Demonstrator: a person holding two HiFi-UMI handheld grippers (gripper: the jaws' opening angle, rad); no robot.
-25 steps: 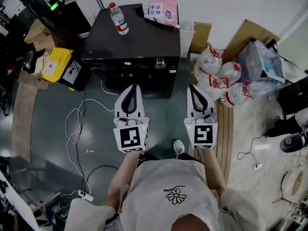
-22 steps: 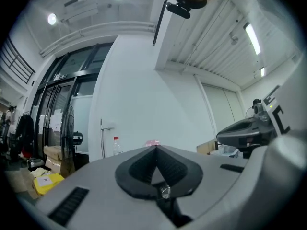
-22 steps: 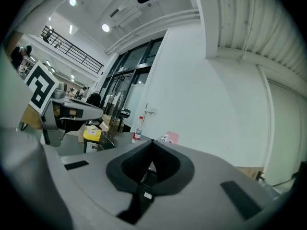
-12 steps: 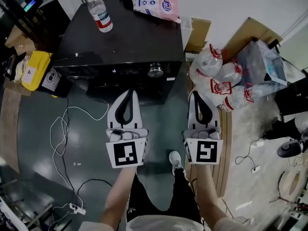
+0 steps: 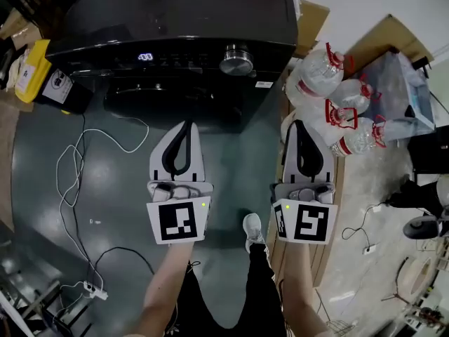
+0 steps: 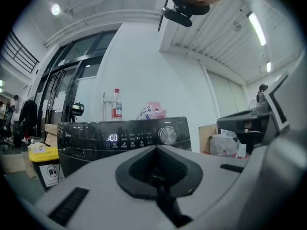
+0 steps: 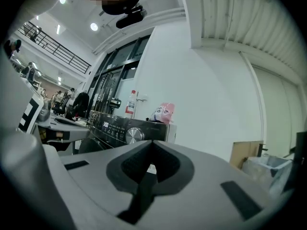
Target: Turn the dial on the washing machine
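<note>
Person faces a black washing machine [image 5: 175,20], a gripper in each hand, both held level and pointed at its front. The left gripper [image 5: 185,125] has its fingers pressed together with nothing between them. The right gripper [image 5: 300,123] is the same, fingers shut tight and empty. Both hang short of the machine, clear of it, above the grey-green floor [image 5: 238,174]. The dial [image 5: 236,60], a round silver knob, sits towards the right end of the control panel, with a lit display [image 5: 146,57] further left on the same strip. It lies ahead of the gap between the two grippers, and neither touches it. On top of the machine, as the left gripper view shows, stand a clear bottle [image 6: 116,104] with a red label and a pink packet [image 6: 153,111]. A yellow-lidded bin [image 5: 31,76] sits by the machine's left side. To the machine's right, large water jugs [image 5: 330,76] with red handles are heaped near a sheet of cardboard [image 5: 382,37]. A white cable [image 5: 77,167] loops across the floor towards a power strip [image 5: 91,291]. The person's shoe [image 5: 254,229] shows between the two forearms.
</note>
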